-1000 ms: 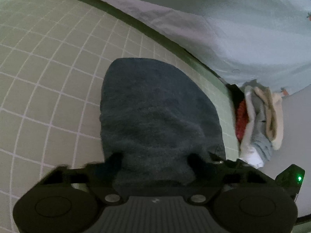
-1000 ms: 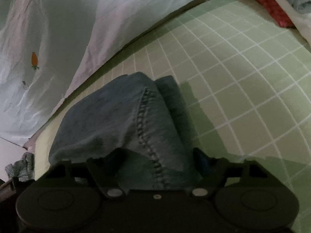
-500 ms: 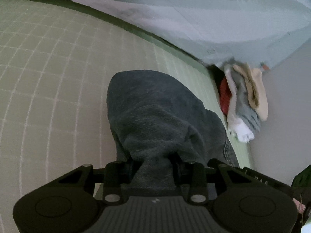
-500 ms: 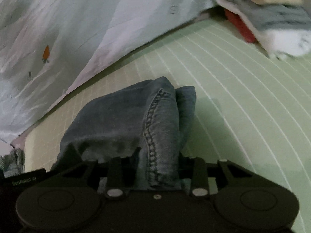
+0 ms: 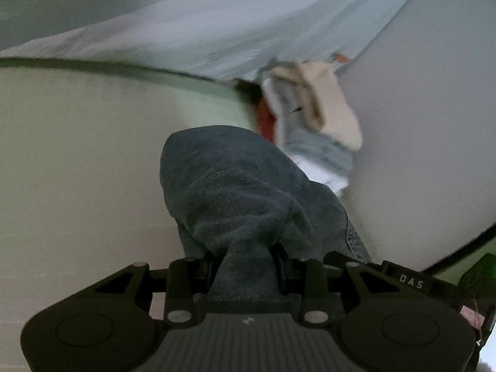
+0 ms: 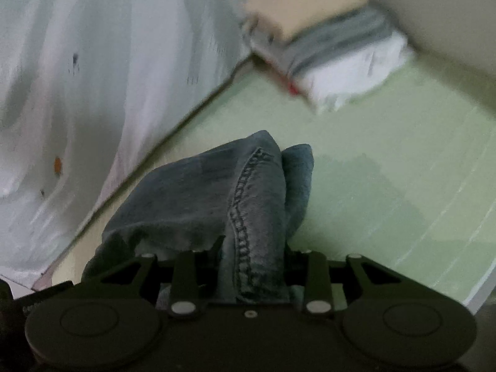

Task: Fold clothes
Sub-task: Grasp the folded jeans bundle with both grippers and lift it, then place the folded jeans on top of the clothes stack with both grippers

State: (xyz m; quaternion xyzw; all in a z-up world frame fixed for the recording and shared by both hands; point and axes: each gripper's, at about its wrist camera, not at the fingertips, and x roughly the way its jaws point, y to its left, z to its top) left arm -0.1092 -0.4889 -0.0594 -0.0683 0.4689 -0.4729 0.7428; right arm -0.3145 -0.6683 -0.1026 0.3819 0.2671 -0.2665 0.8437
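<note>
Both grippers lifted since a second ago, jaws just closed on folded jeans (image 6: 217, 192); left gripper (image 5: 246, 259) pinching dark denim, right gripper (image 6: 254, 266) clamping stitched seam, jeans raised above green mat (image 6: 387, 161); clothes stack (image 6: 322, 49) ahead, blurred.

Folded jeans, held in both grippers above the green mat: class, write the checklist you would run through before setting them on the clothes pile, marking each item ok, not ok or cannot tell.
1. Left gripper shut on jeans: ok.
2. Right gripper shut on denim: ok.
3. Fold holding together, seam layers bunched: ok.
4. Clothes pile in sight ahead: ok.
5. Pile top level enough: cannot tell, blurred.
6. Green mat between jeans and pile bare: ok.
</note>
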